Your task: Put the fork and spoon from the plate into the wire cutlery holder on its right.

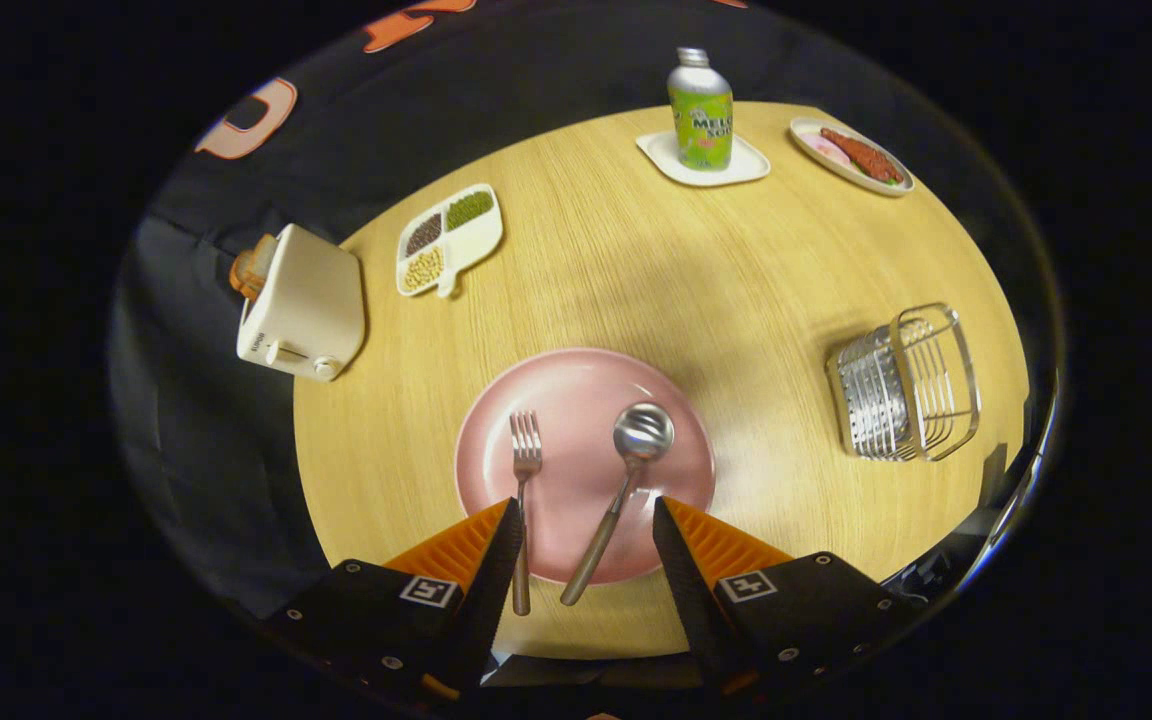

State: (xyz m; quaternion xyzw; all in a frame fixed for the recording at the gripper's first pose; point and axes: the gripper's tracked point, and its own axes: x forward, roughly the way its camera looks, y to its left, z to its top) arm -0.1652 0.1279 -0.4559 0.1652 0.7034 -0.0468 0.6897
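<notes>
Gripper (586,515) fingers spread wide over pink plate (576,400) holding silver fork (524,470) and spoon (636,440)

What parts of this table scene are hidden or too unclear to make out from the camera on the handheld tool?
- Fork: the lower handle runs along the left jaw, so contact cannot be told. The gripper is open, holding nothing.
- Toaster: its top faces away; what sticks out of its slot is half hidden.
- Wire cutlery holder: it looks tipped on its side, inside unclear.
- Divided dish: fillings too small to name.
- Far plate: food too small to identify.
</notes>
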